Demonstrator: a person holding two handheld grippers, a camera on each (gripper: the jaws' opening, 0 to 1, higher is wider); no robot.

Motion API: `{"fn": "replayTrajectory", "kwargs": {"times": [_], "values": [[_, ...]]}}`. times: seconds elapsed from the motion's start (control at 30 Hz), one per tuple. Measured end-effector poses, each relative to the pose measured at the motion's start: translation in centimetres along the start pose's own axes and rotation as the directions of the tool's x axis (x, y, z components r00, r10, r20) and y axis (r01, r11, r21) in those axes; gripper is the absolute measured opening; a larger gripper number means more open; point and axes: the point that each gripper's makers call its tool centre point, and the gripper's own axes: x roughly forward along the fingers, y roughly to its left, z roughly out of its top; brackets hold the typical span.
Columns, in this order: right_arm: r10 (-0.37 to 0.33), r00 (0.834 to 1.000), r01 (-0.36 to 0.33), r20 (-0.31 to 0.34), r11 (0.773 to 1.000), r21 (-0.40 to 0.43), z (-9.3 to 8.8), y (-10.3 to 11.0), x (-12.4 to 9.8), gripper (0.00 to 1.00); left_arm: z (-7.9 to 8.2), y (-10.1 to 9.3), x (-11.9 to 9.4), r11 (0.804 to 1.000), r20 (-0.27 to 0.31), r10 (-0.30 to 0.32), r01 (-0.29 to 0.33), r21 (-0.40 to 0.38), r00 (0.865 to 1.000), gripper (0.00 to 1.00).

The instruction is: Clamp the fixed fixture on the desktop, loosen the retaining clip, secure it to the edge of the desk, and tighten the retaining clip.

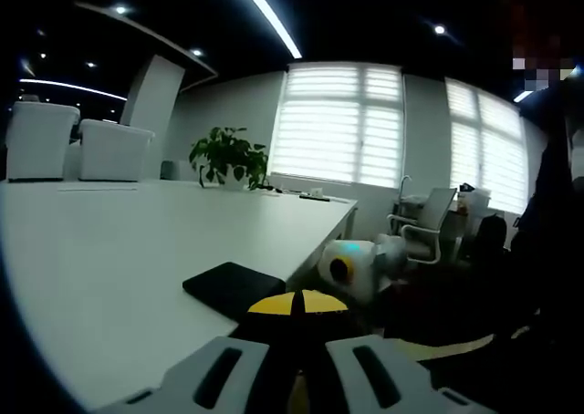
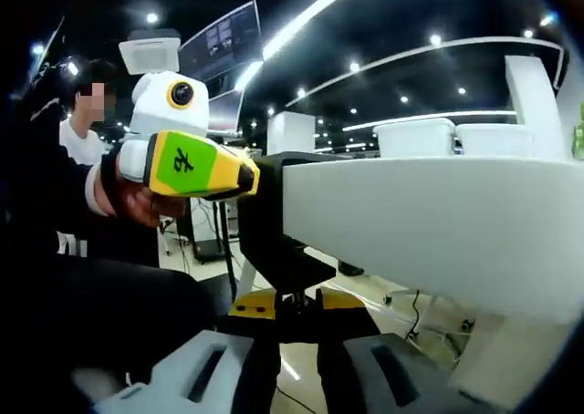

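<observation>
Black fixture (image 2: pixel 278 241) seated on desk (image 2: pixel 438 222) edge.
L gripper (image 2: pixel 239 179) is seen pressed to fixture top w/ jaws together; R gripper (image 2: pixel 297 364) is held just under desk edge, clenched on fixture's clip knob (image 2: pixel 296 302).

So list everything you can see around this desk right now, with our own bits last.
desk: one, white, runs across both views
clamp fixture: one, black, seated on the desk's edge, with its flat top pad on the desktop
plant: one, green, far end of the desk
armchairs: two, white, beyond the desk
office chair: one, pale, by the window
blinds: white, over the far windows
monitor: one, dark, up high behind the person
left gripper: grey jaws, yellow-green body, at the clamp's top
right gripper: grey jaws, under the desk edge below the clamp
hand: one, holding the left gripper
</observation>
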Motion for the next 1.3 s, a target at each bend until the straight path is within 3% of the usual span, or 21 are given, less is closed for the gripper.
{"fn": "replayTrajectory", "kwargs": {"times": [0.1, 0.13, 0.2, 0.23, 0.3, 0.37, 0.43, 0.5, 0.57, 0.73, 0.93, 0.97, 1.0, 1.13, 1.23, 1.3], "values": [[-0.015, 1.000, 0.014, -0.015, 1.000, -0.020, -0.1, 0.0, 0.0, 0.13, 0.0, 0.0, 0.0, 1.000, 0.001, 0.000, 0.000, -0.002, 1.000, 0.01], [-0.077, 0.997, 0.077, -0.018, 0.997, -0.024, -0.1, -0.7, -0.2, 0.18, 0.0, 0.0, 0.0, 1.000, 0.000, 0.000, 0.000, 0.001, 1.000, 0.01], [-0.219, 0.975, 0.217, -0.031, 0.975, -0.045, -0.1, -2.2, -0.8, 0.33, 0.0, 0.0, 0.0, 1.000, 0.001, 0.000, 0.000, 0.001, 1.000, 0.01], [-0.258, 0.965, 0.256, -0.045, 0.965, -0.046, -0.1, -2.4, -1.1, 0.41, 0.0, 0.0, 0.0, 1.000, 0.001, 0.000, 0.000, 0.000, 1.000, 0.01], [-0.312, 0.949, 0.312, -0.042, 0.950, -0.015, 0.2, -2.2, -1.7, 0.46, 0.0, 0.0, 0.0, 1.000, 0.001, -0.001, 0.001, 0.001, 1.000, 0.01], [-0.432, 0.901, 0.429, -0.048, 0.902, -0.049, 0.0, -2.6, -2.6, 0.46, 0.1, 0.0, 0.0, 1.000, 0.002, -0.002, 0.002, -0.001, 1.000, 0.01], [-0.525, 0.849, 0.525, -0.058, 0.851, -0.023, -0.5, -2.4, -3.0, 0.46, 0.1, 0.0, 0.0, 1.000, 0.006, -0.003, 0.003, -0.004, 1.000, 0.01], [-0.596, 0.798, 0.598, -0.086, 0.801, -0.005, -1.2, -1.6, -3.2, 0.46, 0.1, 0.0, 0.0, 1.000, 0.007, -0.004, 0.004, -0.006, 1.000, 0.01], [-0.639, 0.763, 0.641, -0.098, 0.767, -0.016, -1.7, -0.6, -2.6, 0.46, 0.1, 0.0, 0.0, 1.000, 0.013, -0.006, 0.006, -0.010, 1.000, 0.01], [-0.717, 0.687, 0.723, -0.118, 0.691, 0.011, -2.3, 0.6, -0.9, 0.46, 0.2, 0.0, -0.1, 1.000, 0.027, -0.008, 0.009, -0.019, 1.000, 0.01], [-0.755, 0.639, 0.764, -0.150, 0.645, 0.009, -2.8, -0.7, -0.8, 0.45, 0.2, 0.0, -0.1, 1.000, 0.029, -0.014, 0.015, -0.024, 0.999, 0.01], [-0.772, 0.619, 0.783, -0.146, 0.620, 0.041, -2.8, -1.0, -1.3, 0.44, 0.2, 0.0, -0.1, 1.000, 0.031, -0.015, 0.016, -0.025, 0.999, 0.01], [-0.782, 0.611, 0.791, -0.125, 0.609, 0.055, -2.4, -1.2, -1.5, 0.43, 0.2, 0.0, -0.1, 1.000, 0.033, -0.015, 0.016, -0.027, 0.999, 0.01], [-0.792, 0.600, 0.799, -0.110, 0.601, 0.028, -2.1, -1.5, -2.0, 0.39, 0.3, 0.0, -0.1, 0.999, 0.040, -0.014, 0.015, -0.031, 0.999, 0.01], [-0.787, 0.607, 0.794, -0.109, 0.607, 0.031, -2.1, -1.5, -1.9, 0.31, 0.3, -0.1, -0.1, 1.000, 0.039, -0.010, 0.011, -0.029, 0.999, 0.01], [-0.777, 0.623, 0.781, -0.093, 0.624, 0.025, -1.8, -1.4, -1.7, 0.24, 0.3, -0.1, -0.1, 1.000, 0.039, -0.008, 0.009, -0.028, 0.999, 0.01]]}}
